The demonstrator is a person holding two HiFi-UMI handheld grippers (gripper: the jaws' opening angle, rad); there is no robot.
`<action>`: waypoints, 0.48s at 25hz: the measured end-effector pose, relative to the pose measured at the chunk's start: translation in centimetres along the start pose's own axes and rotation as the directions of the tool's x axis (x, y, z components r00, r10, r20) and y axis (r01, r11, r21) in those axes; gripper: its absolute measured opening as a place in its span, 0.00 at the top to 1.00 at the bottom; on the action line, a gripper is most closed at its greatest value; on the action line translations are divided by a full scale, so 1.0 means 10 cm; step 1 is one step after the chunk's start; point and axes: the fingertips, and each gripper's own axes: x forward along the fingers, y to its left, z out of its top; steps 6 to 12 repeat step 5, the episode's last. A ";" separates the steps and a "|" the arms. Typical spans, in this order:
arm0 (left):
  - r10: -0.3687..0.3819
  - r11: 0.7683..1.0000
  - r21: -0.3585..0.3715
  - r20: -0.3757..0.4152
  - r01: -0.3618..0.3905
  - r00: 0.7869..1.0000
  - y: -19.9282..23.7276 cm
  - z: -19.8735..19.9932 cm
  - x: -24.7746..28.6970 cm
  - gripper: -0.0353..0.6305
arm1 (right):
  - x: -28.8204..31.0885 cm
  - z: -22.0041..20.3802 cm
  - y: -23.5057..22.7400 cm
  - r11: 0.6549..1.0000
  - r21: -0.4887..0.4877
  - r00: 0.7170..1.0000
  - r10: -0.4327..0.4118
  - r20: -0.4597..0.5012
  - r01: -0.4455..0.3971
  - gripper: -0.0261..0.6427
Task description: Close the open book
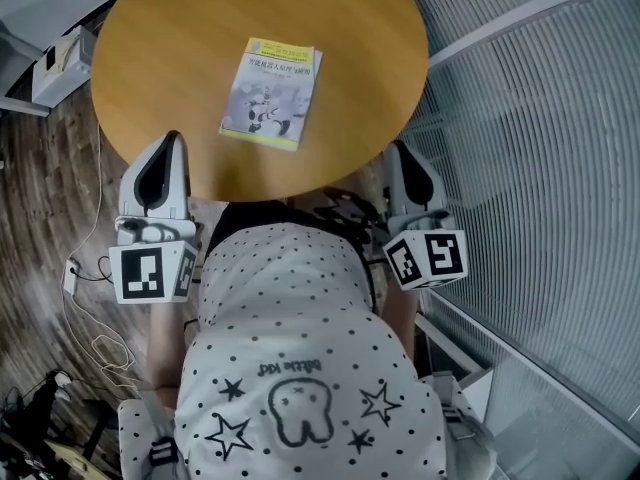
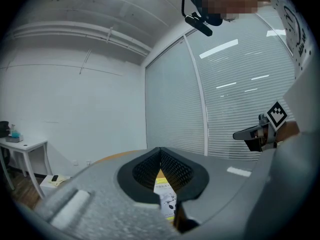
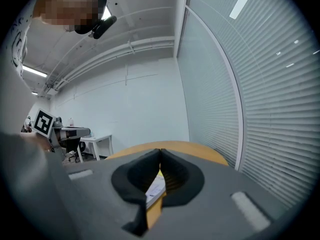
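The book (image 1: 271, 92) lies flat, cover up and already shut, mid-table (image 1: 170, 48). The left gripper (image 1: 171, 143) and right gripper (image 1: 402, 153) wait at the table's near edge, fingers pressed together on nothing, likely because no work remains.

The left tongs (image 1: 172, 140) are held roughly level, with their tips just over the near edge of the desk (image 1: 170, 58), towards its left side. Their jaws are pressed together tip to tip, with nothing gripped between them. The right tongs (image 1: 400, 150) reach the near edge further right, also roughly level, jaws likewise closed and empty. Both point away from the person's body, well apart from each other.
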 end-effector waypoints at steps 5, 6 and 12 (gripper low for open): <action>0.004 1.000 -0.001 -0.003 -0.004 1.000 0.02 -0.01 0.02 0.93 | 0.01 -0.03 -0.03 1.000 -0.001 1.000 -0.007 -0.008 0.007 0.95; 0.004 1.000 -0.001 -0.003 -0.004 1.000 0.02 -0.01 0.02 0.93 | 0.01 -0.03 -0.03 1.000 -0.001 1.000 -0.007 -0.008 0.007 0.95; 0.004 1.000 -0.001 -0.003 -0.004 1.000 0.02 -0.01 0.02 0.93 | 0.01 -0.03 -0.03 1.000 -0.001 1.000 -0.007 -0.008 0.007 0.95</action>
